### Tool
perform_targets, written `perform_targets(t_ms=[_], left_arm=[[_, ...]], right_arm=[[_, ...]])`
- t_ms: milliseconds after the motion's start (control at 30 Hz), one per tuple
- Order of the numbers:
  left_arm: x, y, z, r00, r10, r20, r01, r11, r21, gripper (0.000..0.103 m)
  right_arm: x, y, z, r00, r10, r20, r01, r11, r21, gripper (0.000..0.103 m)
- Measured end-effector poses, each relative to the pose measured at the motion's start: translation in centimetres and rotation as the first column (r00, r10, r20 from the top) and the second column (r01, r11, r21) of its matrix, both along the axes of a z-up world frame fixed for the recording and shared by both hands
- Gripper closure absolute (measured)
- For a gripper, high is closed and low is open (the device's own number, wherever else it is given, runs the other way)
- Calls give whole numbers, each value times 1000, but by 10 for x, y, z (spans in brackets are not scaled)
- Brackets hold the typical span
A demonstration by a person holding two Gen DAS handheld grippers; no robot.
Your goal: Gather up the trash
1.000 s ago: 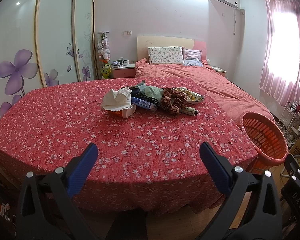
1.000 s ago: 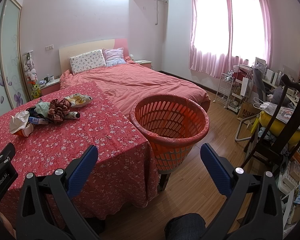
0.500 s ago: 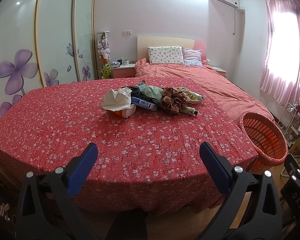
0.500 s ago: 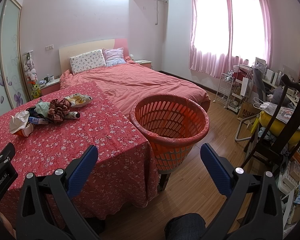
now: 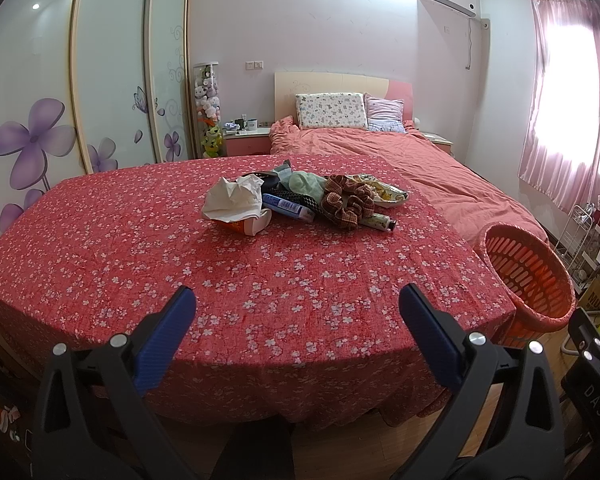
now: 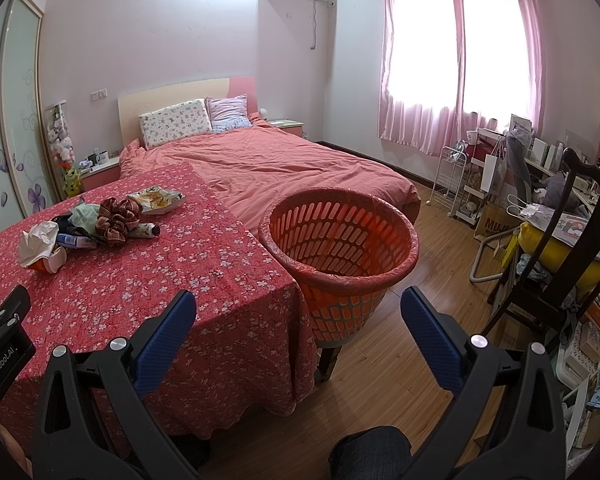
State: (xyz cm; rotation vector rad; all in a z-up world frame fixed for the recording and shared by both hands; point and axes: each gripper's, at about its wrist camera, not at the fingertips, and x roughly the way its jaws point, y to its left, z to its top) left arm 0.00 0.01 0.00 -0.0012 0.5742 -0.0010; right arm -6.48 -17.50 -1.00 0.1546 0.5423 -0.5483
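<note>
Near half of the tablecloth (image 5: 260, 280) was wide open; only the trash pile (image 5: 300, 200) mid-table and the orange basket (image 6: 340, 240) hugging the corner blocked anything.

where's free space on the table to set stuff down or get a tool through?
Bare cloth between the left tool and the pile, left of the tissue, and from the tube to the edge by the basket. Crowded: mid-table clutter around the scrunchie.
</note>
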Motion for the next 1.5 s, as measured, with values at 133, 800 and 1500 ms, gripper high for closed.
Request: perform_targets(t_ms=[133, 800, 1500], left_arm=[[0, 0, 0, 1000, 0, 0, 0, 1000, 0, 4], [0, 0, 0, 1000, 0, 0, 0, 1000, -1, 4], [15, 7, -6, 1000, 17, -25, -17, 1000, -4, 4]], right_arm=[[0, 0, 0, 1000, 0, 0, 0, 1000, 0, 2], [0, -1, 0, 1000, -1, 0, 1, 1000, 1, 2], [11, -5, -4, 1000, 17, -6, -17, 1000, -9, 2]])
